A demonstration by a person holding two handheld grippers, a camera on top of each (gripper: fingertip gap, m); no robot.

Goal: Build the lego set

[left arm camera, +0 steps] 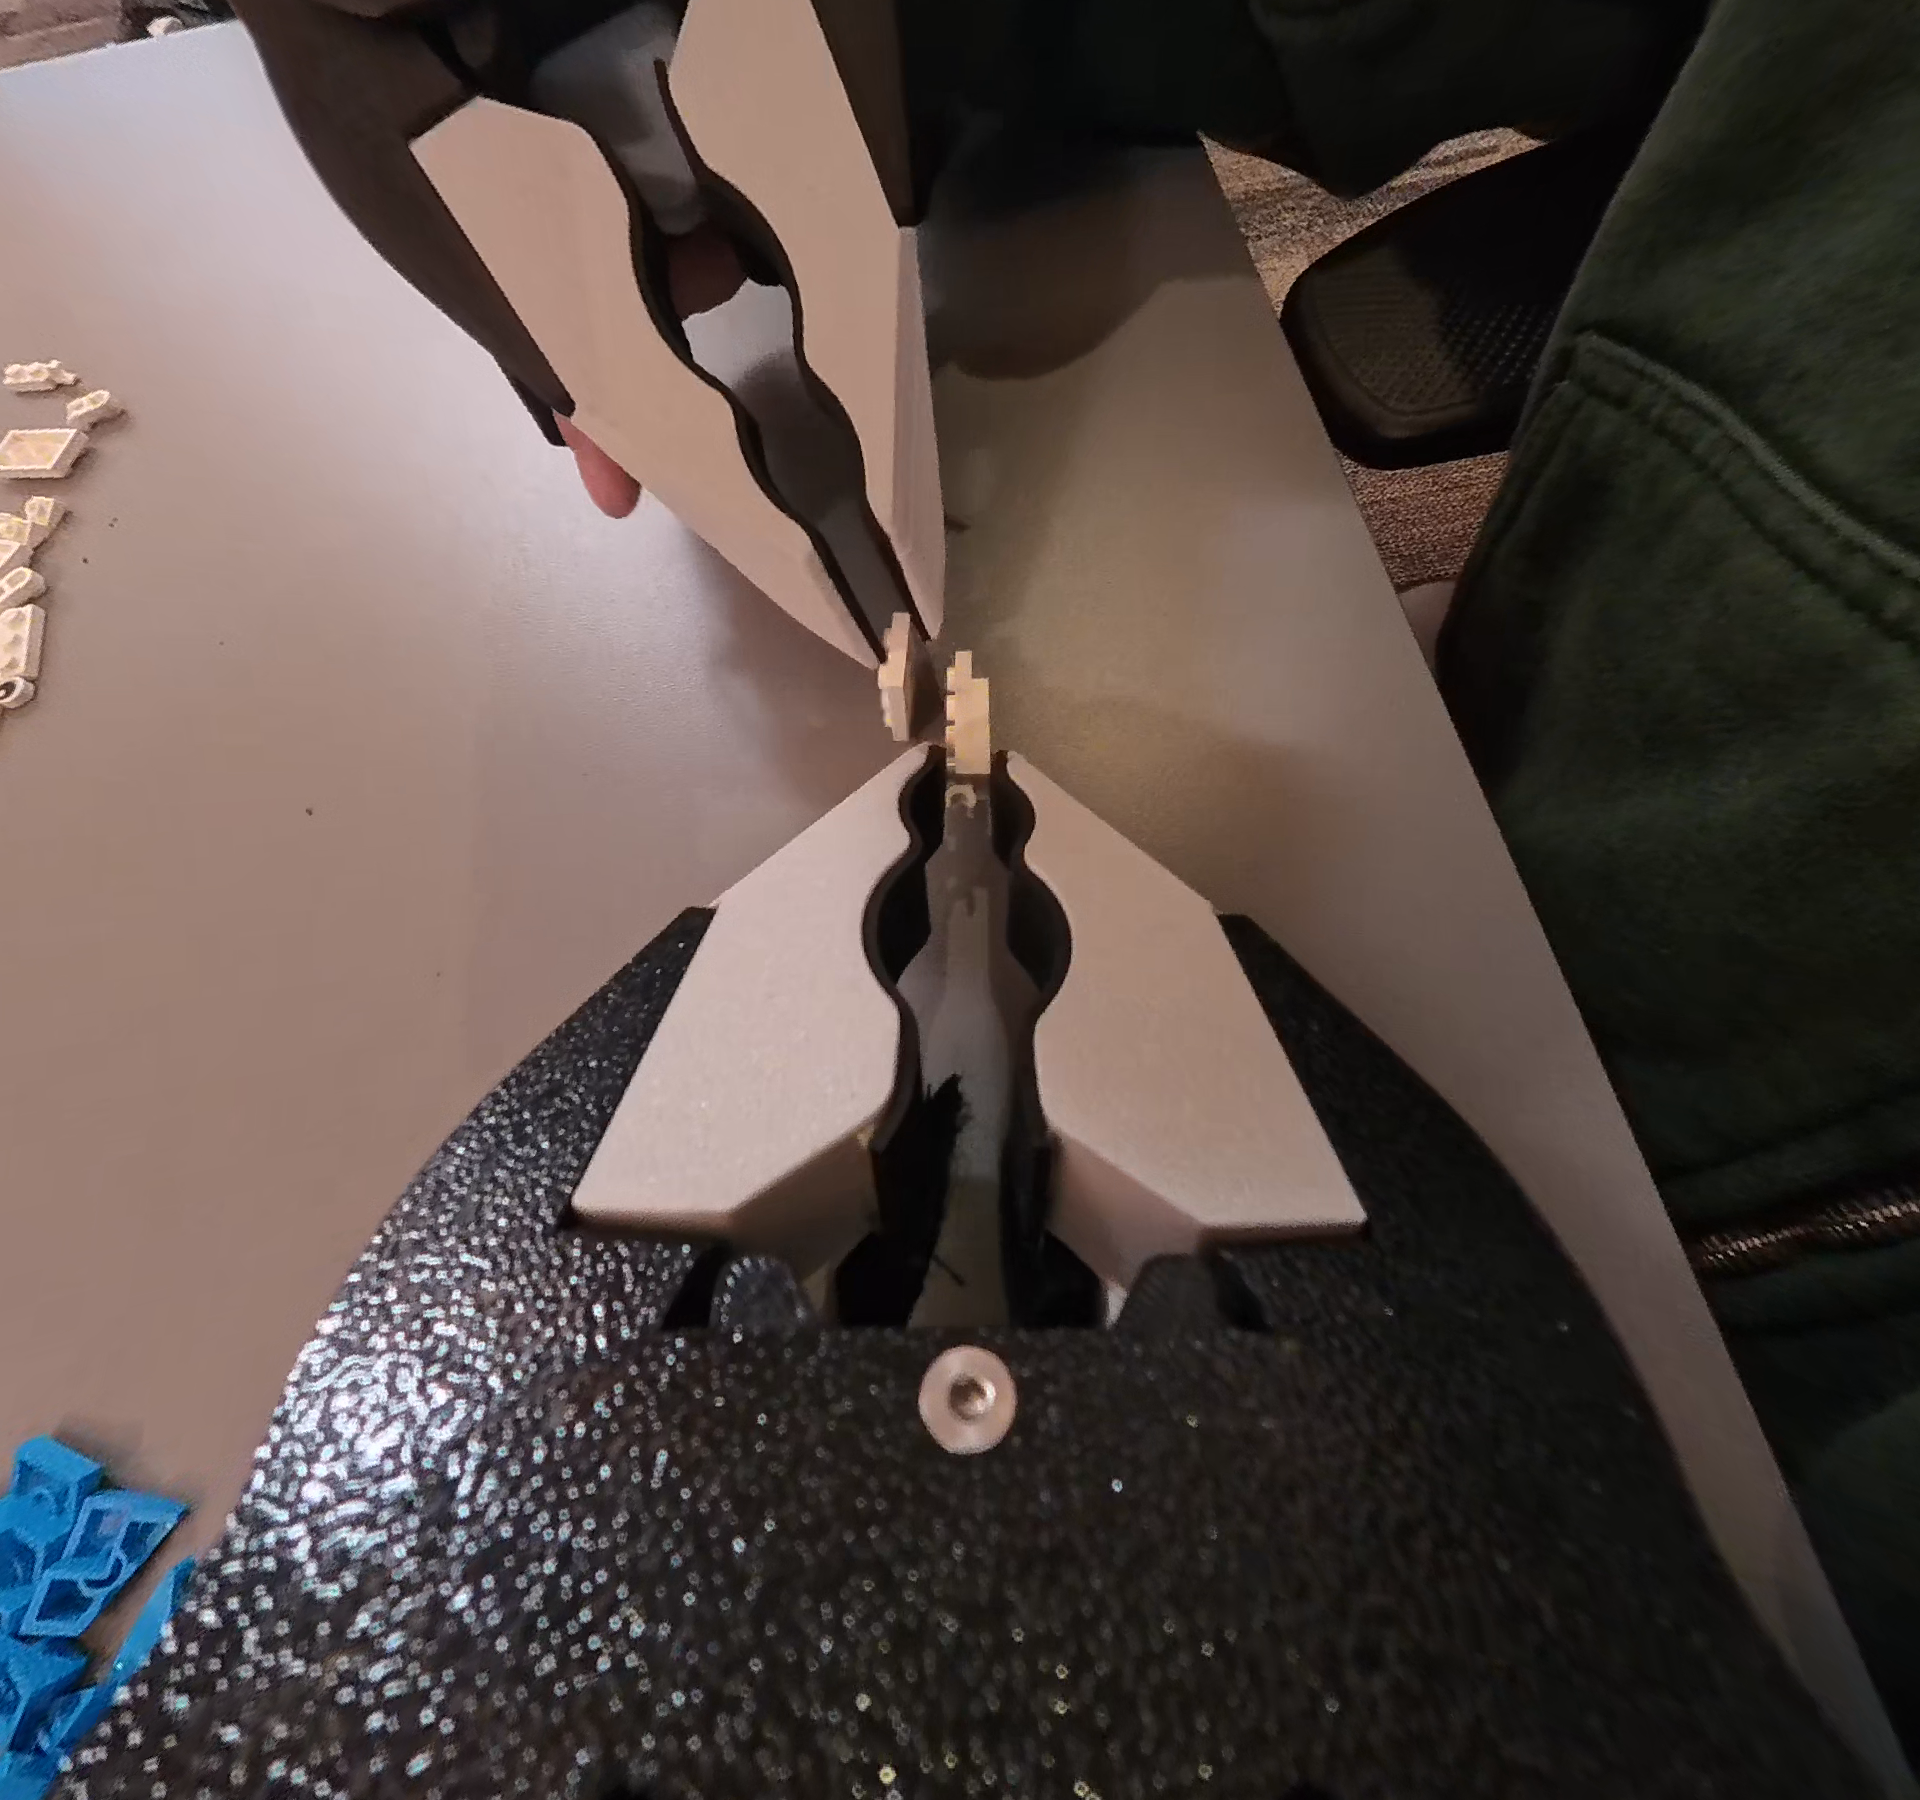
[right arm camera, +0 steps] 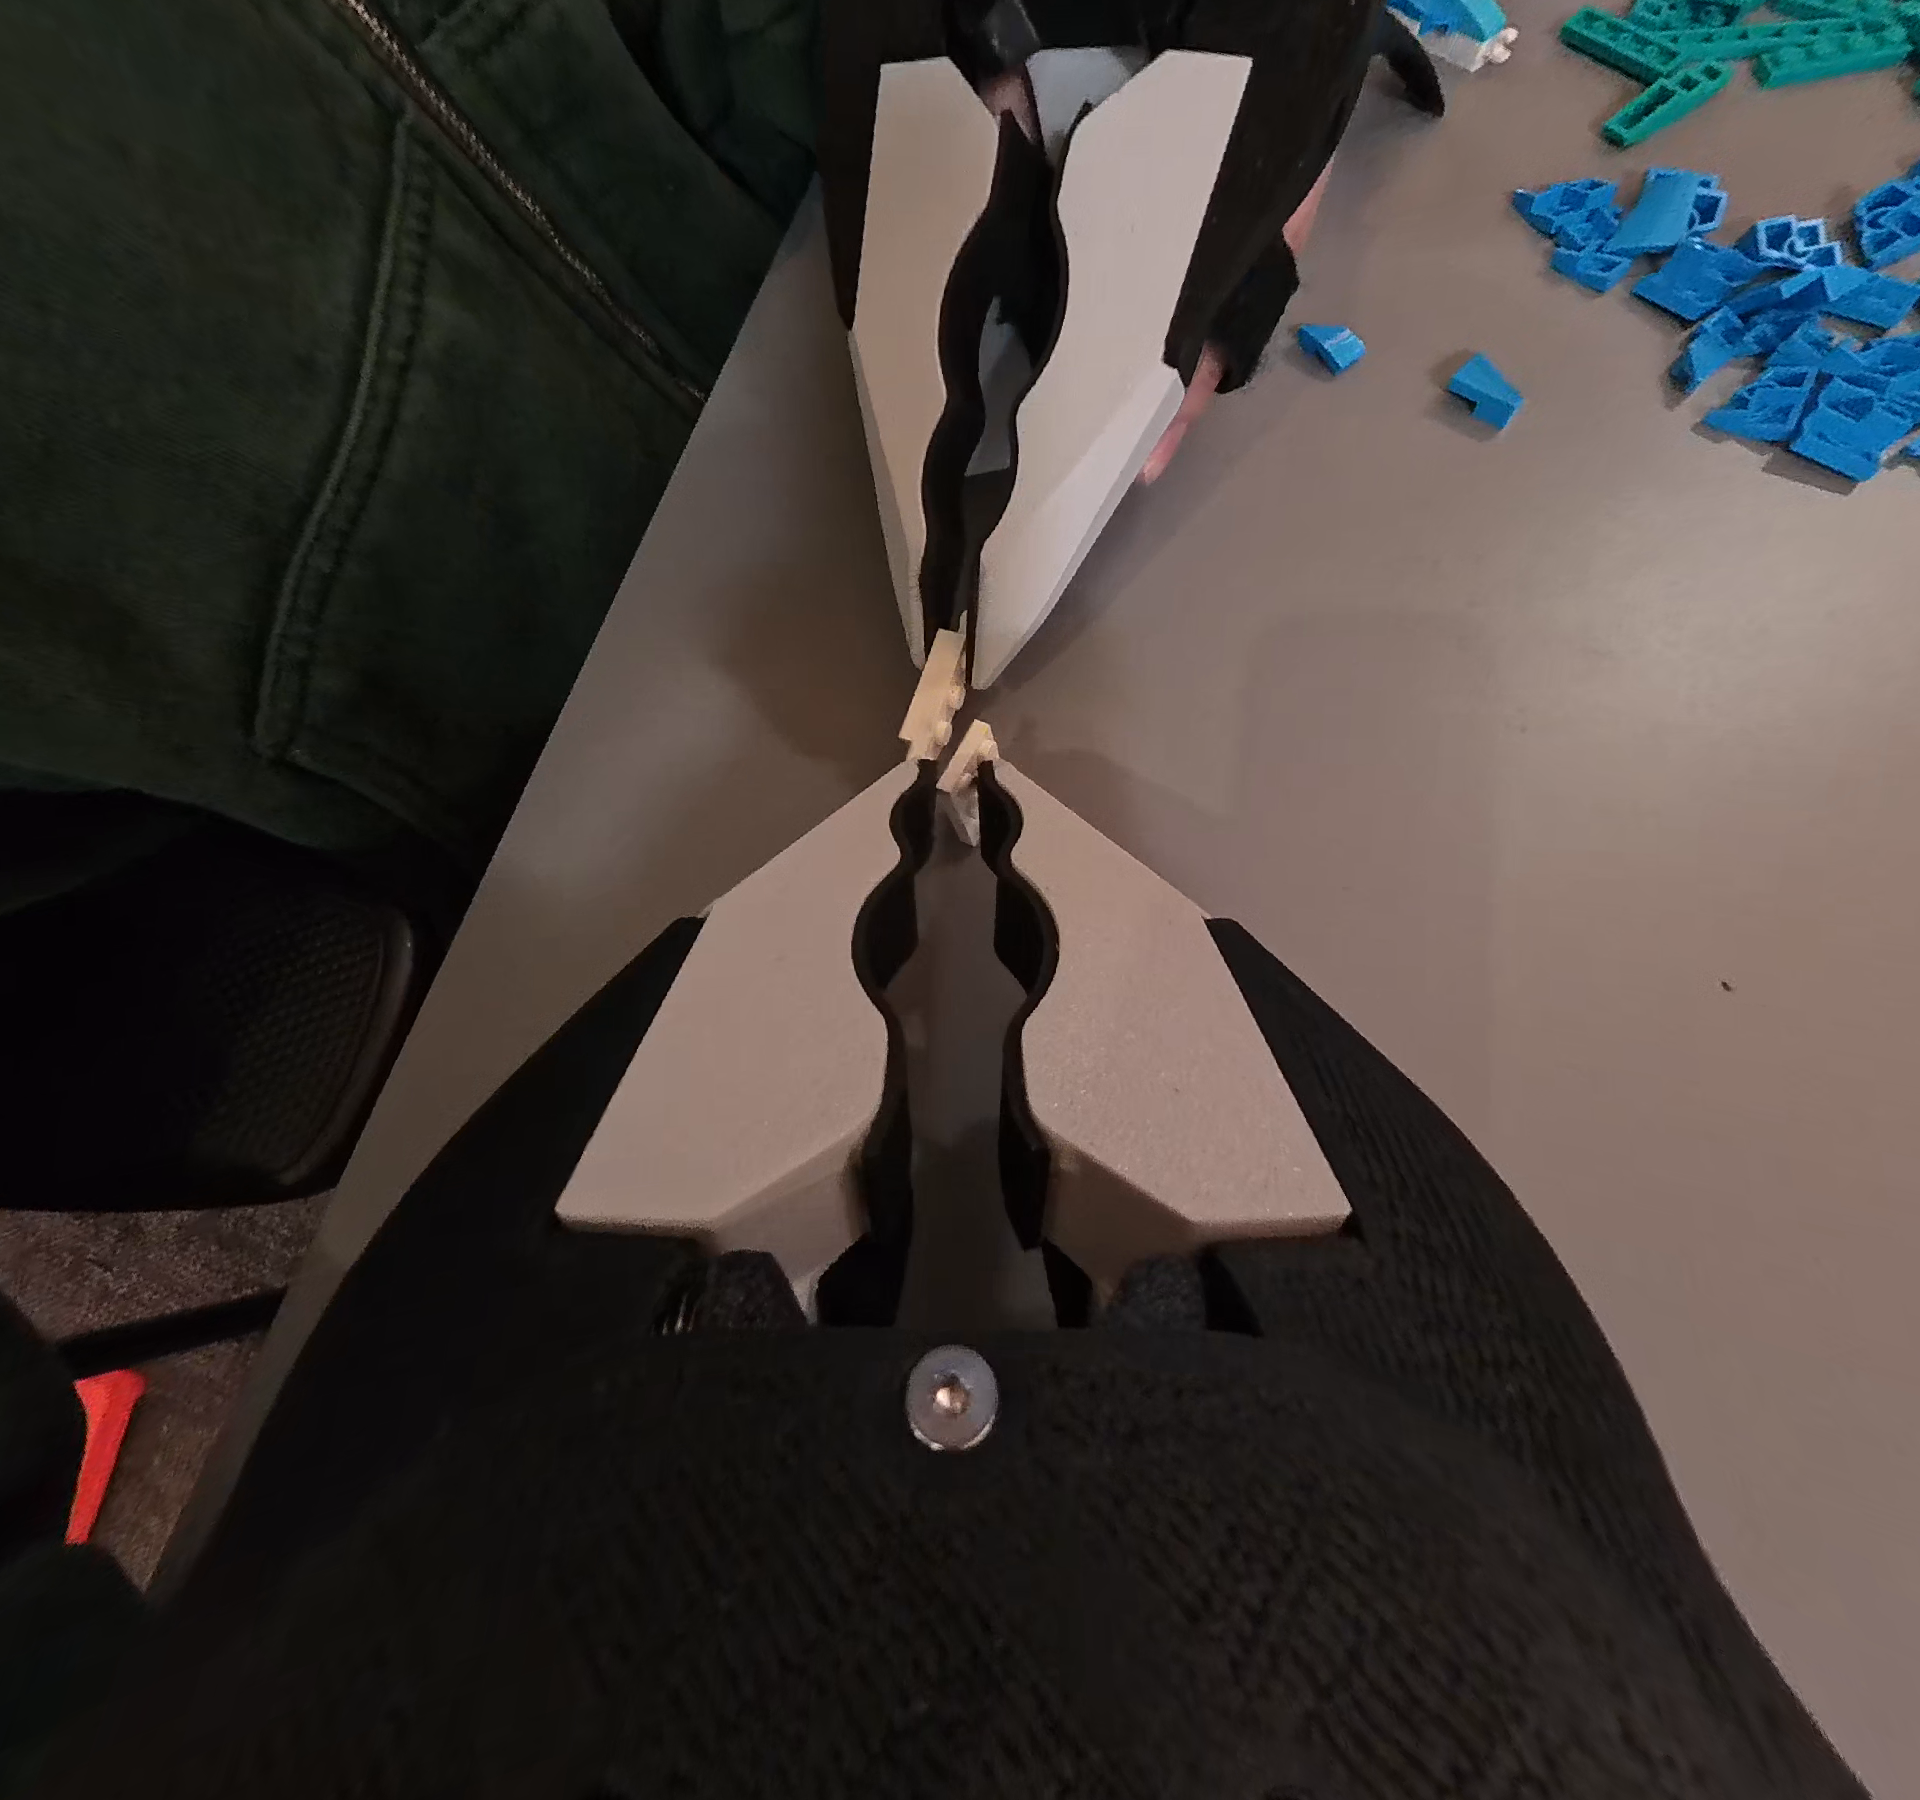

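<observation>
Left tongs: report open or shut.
Shut on a white plate. In the left wrist view the left tongs pinch the white plate at their tips, just apart from the right tongs' piece.

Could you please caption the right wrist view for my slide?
Right gripper and left gripper bring two white plates tip to tip above the table.

No legible text or markings.

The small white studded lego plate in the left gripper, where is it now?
The small white studded lego plate is pinched at the left gripper tips, above the grey table near its edge, beside the right gripper's white piece.
</observation>
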